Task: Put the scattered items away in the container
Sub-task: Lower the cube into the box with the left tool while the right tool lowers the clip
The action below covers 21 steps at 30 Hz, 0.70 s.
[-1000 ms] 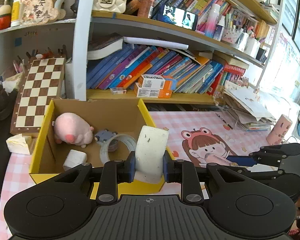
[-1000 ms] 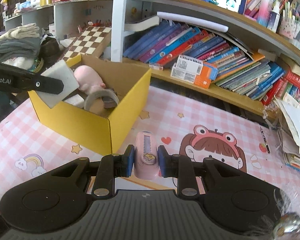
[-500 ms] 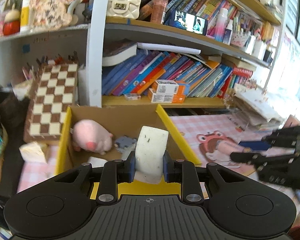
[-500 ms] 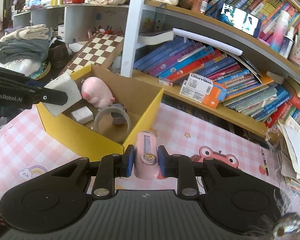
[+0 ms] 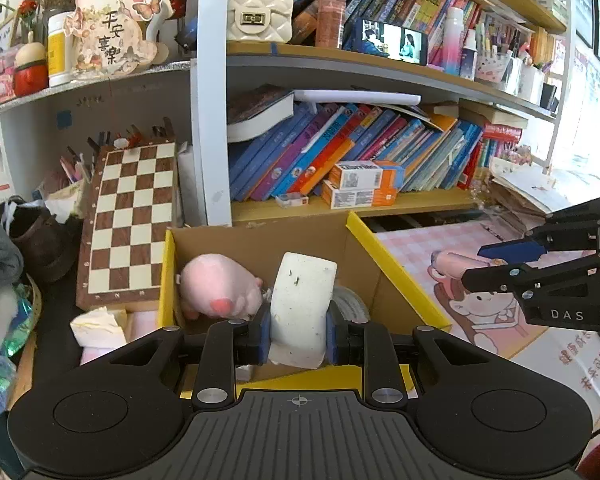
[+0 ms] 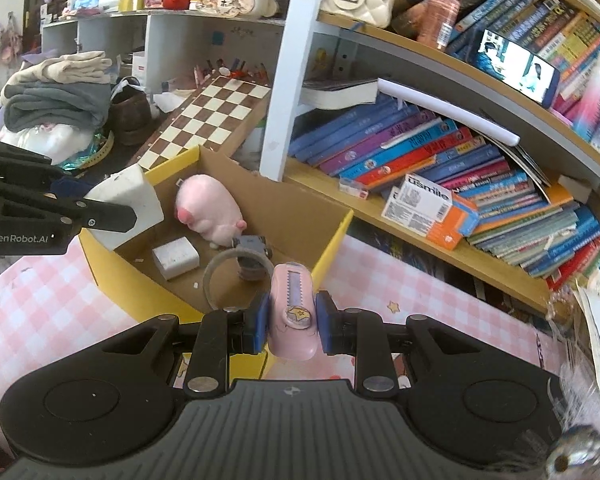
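Note:
My left gripper (image 5: 298, 330) is shut on a white foam block (image 5: 302, 312), held upright over the near wall of the yellow cardboard box (image 5: 396, 276). The same white foam block (image 6: 126, 200) shows in the right wrist view above the yellow cardboard box (image 6: 138, 280) at its left corner, gripped by my left gripper (image 6: 100, 210). My right gripper (image 6: 290, 326) is shut on a pink stapler-like case (image 6: 292, 312), just over the box's right corner. Inside lie a pink plush pig (image 6: 210, 210), a small white cube (image 6: 176, 262), a tape ring (image 6: 228, 272) and a small grey toy (image 6: 252, 246).
A bookshelf (image 6: 440, 248) full of books stands right behind the box. A chessboard (image 5: 132, 220) leans to its left, near folded clothes (image 6: 60, 96) and a brown shoe (image 6: 130, 118). The pink checked table mat (image 6: 40, 320) runs around the box; loose papers (image 5: 528, 192) lie at the right.
Both grippers have moved in closer to the box and a little higher over it, each still holding its item. The box contents have not moved.

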Tool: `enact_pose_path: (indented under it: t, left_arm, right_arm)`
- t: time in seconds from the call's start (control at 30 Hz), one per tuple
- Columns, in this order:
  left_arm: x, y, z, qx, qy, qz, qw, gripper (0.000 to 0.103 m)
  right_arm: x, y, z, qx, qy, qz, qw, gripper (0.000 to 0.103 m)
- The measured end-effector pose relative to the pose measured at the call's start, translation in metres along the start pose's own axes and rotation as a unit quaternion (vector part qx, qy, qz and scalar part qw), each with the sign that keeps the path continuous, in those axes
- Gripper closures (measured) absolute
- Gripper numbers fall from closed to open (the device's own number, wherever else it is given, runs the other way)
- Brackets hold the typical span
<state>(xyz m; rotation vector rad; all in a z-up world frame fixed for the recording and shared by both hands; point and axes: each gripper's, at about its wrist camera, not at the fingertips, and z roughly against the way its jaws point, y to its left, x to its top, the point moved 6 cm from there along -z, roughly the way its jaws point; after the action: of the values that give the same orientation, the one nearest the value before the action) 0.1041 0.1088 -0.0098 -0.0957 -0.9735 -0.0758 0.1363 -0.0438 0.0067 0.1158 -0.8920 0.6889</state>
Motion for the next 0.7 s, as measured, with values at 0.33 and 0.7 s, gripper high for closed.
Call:
enact_pose_path:
  t: [0.33,0.7]
  left_arm:
    - [0.004,0.01,-0.016,0.004,0.006,-0.005,1.0,0.079]
    - [0.012,0.015,-0.037,0.009,0.013,-0.02,0.9997,0.079]
  right_arm:
    - [0.01,0.002,-0.023,0.011,0.01,0.012,1.0,0.08]
    - [0.018,0.002,-0.05,0.027,0.024,0.017,0.999,0.08]
